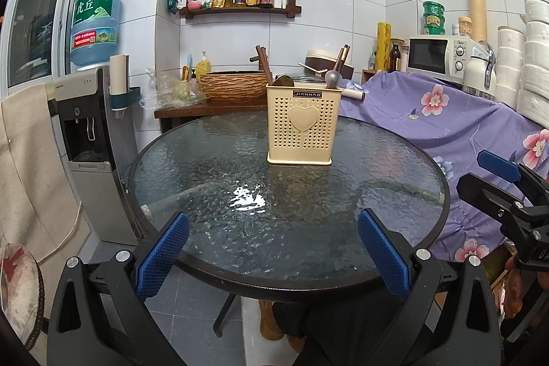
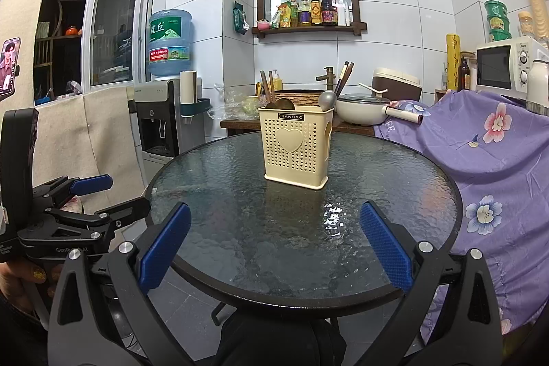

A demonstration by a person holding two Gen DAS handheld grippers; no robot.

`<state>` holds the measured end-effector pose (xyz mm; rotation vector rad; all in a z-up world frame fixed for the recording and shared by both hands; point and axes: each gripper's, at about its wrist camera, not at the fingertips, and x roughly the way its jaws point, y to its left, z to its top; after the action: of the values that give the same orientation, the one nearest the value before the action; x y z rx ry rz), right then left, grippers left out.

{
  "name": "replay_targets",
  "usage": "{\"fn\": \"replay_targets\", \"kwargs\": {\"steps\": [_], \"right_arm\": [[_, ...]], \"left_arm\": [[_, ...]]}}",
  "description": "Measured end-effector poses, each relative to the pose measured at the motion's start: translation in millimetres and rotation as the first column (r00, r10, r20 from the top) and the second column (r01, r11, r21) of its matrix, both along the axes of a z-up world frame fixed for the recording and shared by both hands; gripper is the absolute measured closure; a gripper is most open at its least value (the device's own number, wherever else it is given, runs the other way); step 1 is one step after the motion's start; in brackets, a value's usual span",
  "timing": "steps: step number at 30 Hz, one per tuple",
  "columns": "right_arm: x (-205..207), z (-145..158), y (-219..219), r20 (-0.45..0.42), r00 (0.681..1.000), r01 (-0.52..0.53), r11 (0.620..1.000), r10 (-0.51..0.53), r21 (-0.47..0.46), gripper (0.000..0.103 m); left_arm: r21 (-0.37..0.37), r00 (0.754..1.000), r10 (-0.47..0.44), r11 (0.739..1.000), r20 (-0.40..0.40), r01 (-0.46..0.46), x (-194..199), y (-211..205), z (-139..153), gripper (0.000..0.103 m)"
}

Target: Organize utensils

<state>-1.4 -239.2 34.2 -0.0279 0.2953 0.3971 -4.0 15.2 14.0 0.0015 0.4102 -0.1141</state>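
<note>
A cream perforated utensil holder (image 1: 303, 125) with a heart on its front stands upright on the round glass table (image 1: 212, 167). Chopsticks (image 1: 264, 60), a grey spoon (image 1: 333, 78) and a brown spoon stick out of its top. It also shows in the right wrist view (image 2: 295, 146) with the chopsticks (image 2: 344, 77) and grey spoon (image 2: 326, 99). My left gripper (image 1: 272, 258) is open and empty at the table's near edge. My right gripper (image 2: 274, 251) is open and empty at the near edge too. Each gripper shows at the side of the other's view.
A purple floral cloth (image 1: 463, 126) covers furniture to the right of the table. A water dispenser (image 1: 89, 139) stands to the left. Behind the table are a wooden counter with a woven basin (image 1: 233, 86), a pot (image 2: 360, 110), a rice cooker and a microwave (image 1: 435, 54).
</note>
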Motion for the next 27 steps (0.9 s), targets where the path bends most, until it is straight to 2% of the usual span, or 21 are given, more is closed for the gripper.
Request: {"fn": "replay_targets", "kwargs": {"steps": [27], "right_arm": [[1.2,-2.2,-2.7,-0.005,1.000,0.004,1.000,-0.004,0.007,0.006]], "left_arm": [[0.017,1.000,0.002,1.000,0.011,-0.002,-2.1,-0.4,1.9,0.006]]}}
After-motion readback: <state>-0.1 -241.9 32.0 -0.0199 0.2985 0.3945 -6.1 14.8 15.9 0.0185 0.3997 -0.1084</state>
